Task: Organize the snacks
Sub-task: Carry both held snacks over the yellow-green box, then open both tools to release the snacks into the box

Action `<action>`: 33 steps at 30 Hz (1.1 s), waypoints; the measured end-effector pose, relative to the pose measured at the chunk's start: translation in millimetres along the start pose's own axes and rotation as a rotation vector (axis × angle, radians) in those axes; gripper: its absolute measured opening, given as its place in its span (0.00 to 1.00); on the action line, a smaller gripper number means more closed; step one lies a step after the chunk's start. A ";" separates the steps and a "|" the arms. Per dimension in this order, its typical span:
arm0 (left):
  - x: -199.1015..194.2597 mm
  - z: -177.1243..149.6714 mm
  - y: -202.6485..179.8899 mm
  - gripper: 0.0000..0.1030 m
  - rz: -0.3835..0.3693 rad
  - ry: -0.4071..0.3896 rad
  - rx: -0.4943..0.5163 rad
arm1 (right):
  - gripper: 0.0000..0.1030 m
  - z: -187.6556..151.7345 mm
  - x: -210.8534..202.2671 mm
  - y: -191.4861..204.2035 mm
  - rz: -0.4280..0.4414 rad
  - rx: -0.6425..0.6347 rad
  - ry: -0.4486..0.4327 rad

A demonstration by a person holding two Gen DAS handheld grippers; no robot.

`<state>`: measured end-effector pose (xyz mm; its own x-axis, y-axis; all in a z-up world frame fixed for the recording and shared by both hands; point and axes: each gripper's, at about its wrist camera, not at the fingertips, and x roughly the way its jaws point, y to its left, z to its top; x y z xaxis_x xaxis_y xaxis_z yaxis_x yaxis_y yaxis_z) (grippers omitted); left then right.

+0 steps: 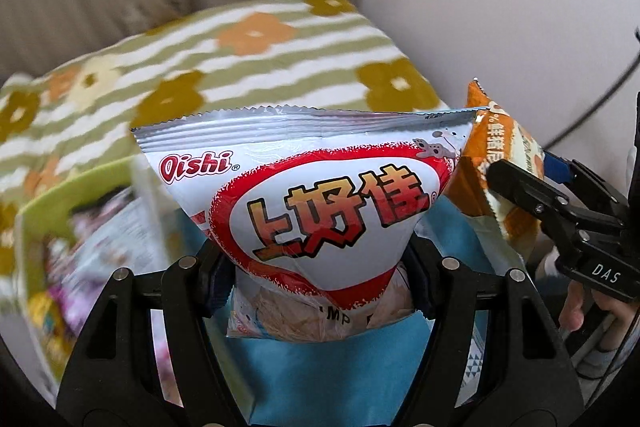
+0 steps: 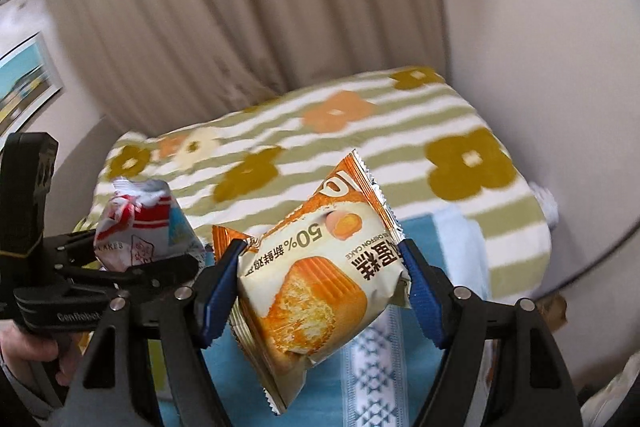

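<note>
My left gripper (image 1: 320, 279) is shut on a white and red Oishi snack bag (image 1: 320, 195), held upright in the air above a blue cloth (image 1: 320, 375). My right gripper (image 2: 320, 275) is shut on an orange and cream chiffon cake packet (image 2: 316, 279), held tilted in the air. In the left wrist view the cake packet (image 1: 500, 163) and the right gripper (image 1: 516, 183) show at the right. In the right wrist view the Oishi bag (image 2: 140, 227) and the left gripper (image 2: 132, 259) show at the left.
A yellow-green box (image 1: 60, 195) with several colourful snack packets stands at the left, blurred. A striped flower-pattern blanket (image 2: 360, 147) covers the surface behind. A beige curtain (image 2: 240, 7) and a pale wall (image 1: 500, 7) lie beyond. A patterned blue and white cloth (image 2: 372, 379) lies below.
</note>
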<state>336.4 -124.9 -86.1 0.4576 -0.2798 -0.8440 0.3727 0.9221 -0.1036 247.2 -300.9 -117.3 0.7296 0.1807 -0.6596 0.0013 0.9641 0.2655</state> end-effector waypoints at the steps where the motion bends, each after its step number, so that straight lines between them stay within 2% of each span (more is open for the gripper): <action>1: -10.0 -4.2 9.0 0.65 0.020 -0.009 -0.022 | 0.69 1.7 -2.5 8.8 0.020 -0.020 0.000; 8: -71.4 -46.7 98.0 0.65 0.167 -0.039 -0.192 | 0.69 7.1 -1.2 100.1 0.200 -0.172 0.012; 11: -83.6 -65.5 138.3 0.65 0.212 -0.028 -0.239 | 0.69 3.2 4.7 134.6 0.259 -0.211 0.018; 14: -83.4 -82.6 174.3 0.65 0.226 0.005 -0.269 | 0.69 -1.0 14.9 173.3 0.304 -0.245 0.029; 16: -77.5 -92.2 193.3 0.65 0.215 0.037 -0.275 | 0.69 -2.0 25.8 199.3 0.318 -0.257 0.037; 18: -70.6 -98.2 207.8 0.79 0.199 0.061 -0.269 | 0.69 -2.9 31.5 219.1 0.328 -0.255 0.038; 19: -69.2 -99.8 211.3 0.95 0.190 0.059 -0.270 | 0.69 -2.9 35.3 229.4 0.332 -0.255 0.038; 20: -70.7 -101.5 215.5 1.00 0.178 0.047 -0.273 | 0.69 -2.3 38.6 236.7 0.333 -0.256 0.038; 23: -77.4 -105.2 229.4 1.00 0.135 0.022 -0.272 | 0.69 -0.1 46.8 256.8 0.327 -0.264 0.039; 33: -89.7 -106.5 272.9 1.00 0.092 0.001 -0.267 | 0.70 6.4 67.7 292.3 0.280 -0.280 0.077</action>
<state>311.2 180.3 -94.7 0.4788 -0.1918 -0.8567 0.1038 0.9814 -0.1616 301.4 -8.1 -79.7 0.6219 0.4473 -0.6427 -0.3844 0.8895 0.2471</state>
